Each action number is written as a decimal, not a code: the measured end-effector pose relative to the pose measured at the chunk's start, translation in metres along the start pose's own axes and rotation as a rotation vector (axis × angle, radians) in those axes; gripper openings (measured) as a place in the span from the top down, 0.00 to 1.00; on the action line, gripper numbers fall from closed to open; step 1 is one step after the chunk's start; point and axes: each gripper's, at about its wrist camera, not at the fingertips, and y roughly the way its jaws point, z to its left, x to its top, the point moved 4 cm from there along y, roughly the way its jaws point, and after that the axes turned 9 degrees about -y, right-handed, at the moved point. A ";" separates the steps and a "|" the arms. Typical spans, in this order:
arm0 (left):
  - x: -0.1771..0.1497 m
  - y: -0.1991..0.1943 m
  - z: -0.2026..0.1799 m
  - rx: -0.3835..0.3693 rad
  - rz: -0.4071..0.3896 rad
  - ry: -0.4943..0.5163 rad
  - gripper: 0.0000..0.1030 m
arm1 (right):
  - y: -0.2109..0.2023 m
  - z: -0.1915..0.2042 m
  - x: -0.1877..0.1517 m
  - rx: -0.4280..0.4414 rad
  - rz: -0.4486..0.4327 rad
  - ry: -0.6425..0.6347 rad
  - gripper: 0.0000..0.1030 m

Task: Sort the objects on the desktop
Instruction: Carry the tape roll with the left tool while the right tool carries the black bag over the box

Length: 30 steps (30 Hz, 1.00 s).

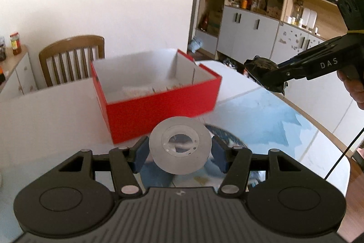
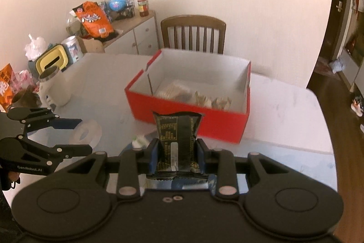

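My left gripper [image 1: 179, 152] is shut on a roll of clear tape [image 1: 179, 145], held above the table just in front of the red box [image 1: 163, 104]. It also shows in the right wrist view [image 2: 85, 137], with the tape roll [image 2: 87, 132] between its fingers. My right gripper [image 2: 177, 149] is shut on a black snack packet [image 2: 176, 142], held upright in front of the red box [image 2: 193, 115]. In the left wrist view the right gripper [image 1: 264, 78] holds the packet [image 1: 261, 67] to the right of the box. The box has white inner walls and holds several wrapped items [image 2: 193, 95].
A wooden chair [image 2: 193, 33] stands behind the white table [image 2: 284, 111]. A white jug [image 2: 54, 88] stands at the table's left. A side cabinet [image 2: 134, 33] carries snack bags and jars. Shelves and cupboards [image 1: 261, 15] line the far right wall.
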 end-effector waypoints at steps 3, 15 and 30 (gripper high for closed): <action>0.012 0.006 0.001 0.011 -0.012 0.001 0.43 | 0.002 -0.009 0.009 0.002 -0.009 -0.012 0.69; 0.048 0.041 0.008 0.040 -0.026 0.002 0.43 | 0.030 -0.032 0.031 0.020 -0.010 -0.025 0.69; 0.094 0.095 0.023 0.095 -0.034 0.006 0.43 | 0.075 -0.057 0.063 0.039 -0.012 -0.036 0.69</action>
